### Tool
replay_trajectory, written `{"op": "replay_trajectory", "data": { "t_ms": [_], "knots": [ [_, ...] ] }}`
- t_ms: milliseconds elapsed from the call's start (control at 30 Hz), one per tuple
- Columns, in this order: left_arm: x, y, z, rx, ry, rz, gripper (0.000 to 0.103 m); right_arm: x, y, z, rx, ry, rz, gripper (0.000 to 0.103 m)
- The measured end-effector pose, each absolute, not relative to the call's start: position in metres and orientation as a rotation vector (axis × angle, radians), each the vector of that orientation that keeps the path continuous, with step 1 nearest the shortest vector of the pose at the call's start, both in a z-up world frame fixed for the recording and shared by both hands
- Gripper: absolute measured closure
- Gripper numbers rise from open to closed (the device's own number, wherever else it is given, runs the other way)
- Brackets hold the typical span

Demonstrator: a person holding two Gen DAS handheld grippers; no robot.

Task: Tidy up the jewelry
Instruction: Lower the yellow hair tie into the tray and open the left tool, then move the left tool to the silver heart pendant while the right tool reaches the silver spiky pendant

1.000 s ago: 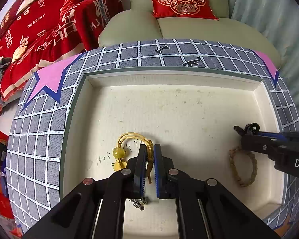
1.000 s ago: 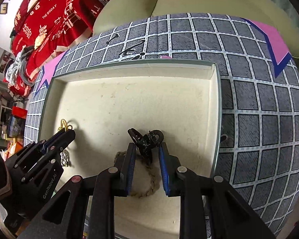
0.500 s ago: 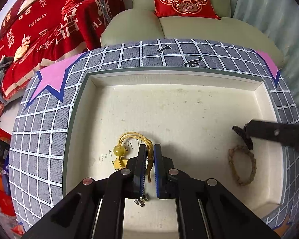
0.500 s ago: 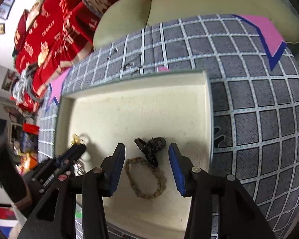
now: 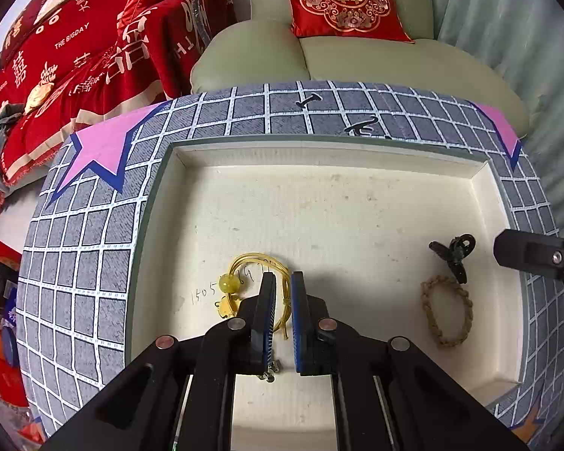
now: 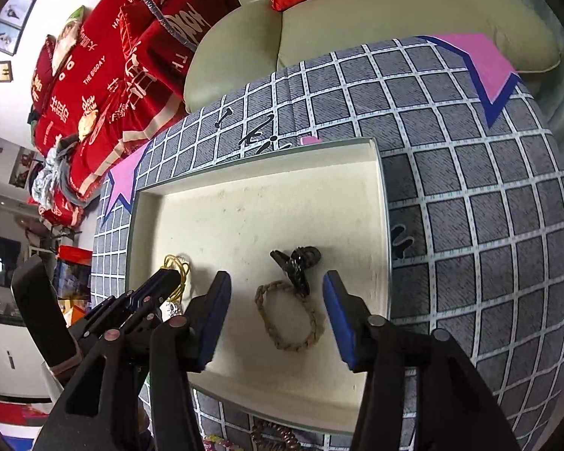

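Observation:
A cream tray lies on a grey checked cloth. My left gripper is shut on the cord of a yellow bracelet with a yellow bead, at the tray's near left. Small silver pieces lie under its fingers. At the right side of the tray rest a black hair clip and a braided tan bracelet. My right gripper hangs above them, its jaws opening, with nothing touching the pads. In the left wrist view the clip and the braided bracelet lie free.
The checked cloth carries pink stars at its corners. Behind it stand a pale green sofa, a red cushion and red bedding. More beaded pieces lie before the tray's near edge.
My right gripper has opened off the black hair clip and risen, leaving the clip beside the braided bracelet. The left gripper has stayed put on the yellow cord.

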State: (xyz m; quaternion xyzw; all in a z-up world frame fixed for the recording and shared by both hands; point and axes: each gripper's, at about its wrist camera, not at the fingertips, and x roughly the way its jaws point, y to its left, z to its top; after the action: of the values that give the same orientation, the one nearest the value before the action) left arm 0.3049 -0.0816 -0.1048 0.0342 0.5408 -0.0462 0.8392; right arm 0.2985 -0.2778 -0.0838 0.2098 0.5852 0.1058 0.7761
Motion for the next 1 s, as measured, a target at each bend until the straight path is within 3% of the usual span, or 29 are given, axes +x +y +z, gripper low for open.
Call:
{"op": "replay_trajectory", "data": {
  "t_ms": [33,100,133,467,533,1000],
  "knots": [
    [0.304,-0.081,-0.104,0.07,1.141,-0.1,0.085,0.297,-0.278,-0.082,0.456,1.264,0.23,0.044],
    [0.303,-0.08,-0.101,0.066,1.142,-0.099,0.019,0.294,-0.277,-0.078,0.457,1.261,0.235,0.042],
    [0.301,-0.078,-0.097,0.059,1.107,-0.077,0.0,0.292,-0.277,-0.078,0.458,1.258,0.237,0.04],
    [0.293,-0.063,-0.093,0.073,1.058,-0.064,0.0,0.269,-0.272,-0.065,0.48,1.249,0.239,0.022],
    [0.286,-0.06,-0.088,0.078,1.057,-0.063,0.0,0.262,-0.272,-0.063,0.481,1.248,0.234,0.014],
    [0.16,0.004,-0.077,0.038,1.128,-0.008,0.0,0.176,-0.265,-0.064,0.449,1.306,0.207,0.014]
  ]
}}
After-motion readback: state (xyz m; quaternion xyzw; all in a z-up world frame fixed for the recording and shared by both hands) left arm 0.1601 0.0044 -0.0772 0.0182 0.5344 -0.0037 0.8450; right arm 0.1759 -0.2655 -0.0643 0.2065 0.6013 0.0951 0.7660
